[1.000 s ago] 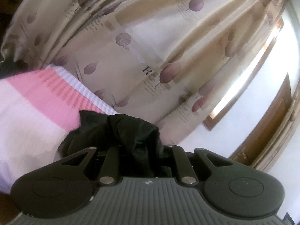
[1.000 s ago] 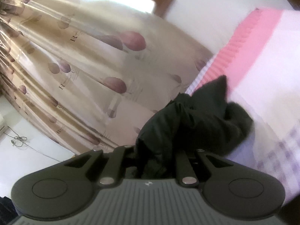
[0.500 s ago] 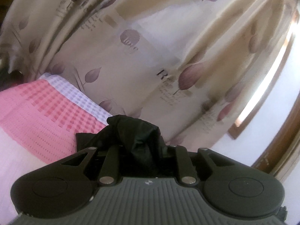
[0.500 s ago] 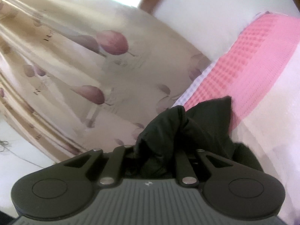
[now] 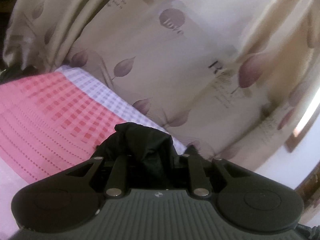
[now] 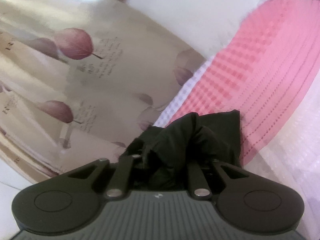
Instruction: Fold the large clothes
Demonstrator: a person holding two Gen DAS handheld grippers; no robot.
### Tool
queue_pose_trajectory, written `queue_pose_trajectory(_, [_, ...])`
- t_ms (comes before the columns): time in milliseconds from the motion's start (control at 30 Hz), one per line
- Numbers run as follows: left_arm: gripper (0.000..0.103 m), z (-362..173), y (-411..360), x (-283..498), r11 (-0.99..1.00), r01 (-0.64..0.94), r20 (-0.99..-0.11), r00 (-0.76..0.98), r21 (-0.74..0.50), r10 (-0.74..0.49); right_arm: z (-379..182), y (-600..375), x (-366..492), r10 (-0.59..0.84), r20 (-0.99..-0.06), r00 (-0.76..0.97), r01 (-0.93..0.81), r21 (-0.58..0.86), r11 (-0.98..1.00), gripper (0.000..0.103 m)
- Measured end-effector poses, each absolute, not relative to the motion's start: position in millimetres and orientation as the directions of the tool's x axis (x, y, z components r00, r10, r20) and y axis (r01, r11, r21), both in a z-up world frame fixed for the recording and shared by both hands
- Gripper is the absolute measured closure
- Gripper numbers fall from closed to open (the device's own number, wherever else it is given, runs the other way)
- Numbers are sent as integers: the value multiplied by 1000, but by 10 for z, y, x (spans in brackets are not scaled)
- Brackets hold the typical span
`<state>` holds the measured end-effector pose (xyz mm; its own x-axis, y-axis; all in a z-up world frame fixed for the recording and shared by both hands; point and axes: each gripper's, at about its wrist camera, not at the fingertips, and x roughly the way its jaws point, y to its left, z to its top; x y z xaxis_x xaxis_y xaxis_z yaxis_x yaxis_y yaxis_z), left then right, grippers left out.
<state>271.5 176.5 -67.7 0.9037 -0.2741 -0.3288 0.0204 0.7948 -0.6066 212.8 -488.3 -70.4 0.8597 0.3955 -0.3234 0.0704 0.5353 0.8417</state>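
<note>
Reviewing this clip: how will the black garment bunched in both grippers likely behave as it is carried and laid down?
The black garment is probably floppy: it crumples into soft folds between the jaws in both views. It looks thin and light, so it would likely drape onto the pink bedspread rather than hold shape.

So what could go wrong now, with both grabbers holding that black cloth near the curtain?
1. The right gripper's jaws are opening while the black cloth is bunched between them, so that corner might slip out.
2. The left gripper grips only a crumpled wad of the cloth, so the fold may come out wrinkled or crooked.
3. The curtain hangs close behind the edge of the pink bedspread, so the cloth could brush it or drop off that edge.
</note>
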Motion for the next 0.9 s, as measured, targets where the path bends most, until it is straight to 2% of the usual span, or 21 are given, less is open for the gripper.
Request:
queue_pose_trajectory(400, [77, -968, 1629, 2968, 830, -49, -371, 908, -556, -195, -1039, -4822, 2533, 380, -355, 854, 107, 835, 540, 88])
queue_pose_trajectory(533, [71, -1030, 1608, 3018, 833, -54, -379, 905, -551, -193, -1125, -4838, 2633, 392, -358, 847, 128, 854, 504, 85])
queue_pose_trajectory(600, [64, -1038, 1623, 3016, 816, -48, -366, 908, -576, -205, -1164, -4876, 2662, 410, -334, 849, 131, 884, 449, 75])
queue_pose_trajectory(633, [56, -1029, 1624, 3008, 809, -47, -362, 909, -586, -209, -1179, -4900, 2664, 419, -316, 851, 128, 900, 418, 72])
queue_pose_trajectory(667, [50, -1016, 1625, 2998, 803, -43, -354, 910, -594, -214, -1183, -4924, 2659, 426, -300, 854, 128, 913, 387, 61])
queue_pose_trajectory(700, [36, -995, 1618, 2982, 800, -33, -342, 914, -599, -218, -1175, -4948, 2634, 426, -277, 861, 119, 925, 360, 44])
queue_pose_trajectory(733, [20, -962, 1608, 2955, 800, -20, -324, 920, -599, -220, -1149, -4963, 2589, 414, -248, 876, 102, 933, 344, 33])
queue_pose_trajectory(767, [12, -919, 1591, 2917, 808, -14, -306, 929, -588, -207, -1112, -4973, 2527, 391, -220, 894, 83, 937, 338, 18])
queue_pose_trajectory(800, [0, -859, 1563, 2858, 825, -24, -287, 943, -564, -169, -1074, -4979, 2468, 369, -197, 908, 68, 940, 334, 10])
queue_pose_trajectory(833, [0, -803, 1539, 2792, 840, -31, -260, 956, -542, -133, -1041, -4994, 2404, 348, -167, 922, 50, 946, 322, 10])
queue_pose_trajectory(900, [1, -706, 1528, 2719, 846, -3, -223, 965, -533, -137, -978, -5015, 2315, 345, -105, 933, 2, 958, 287, 10])
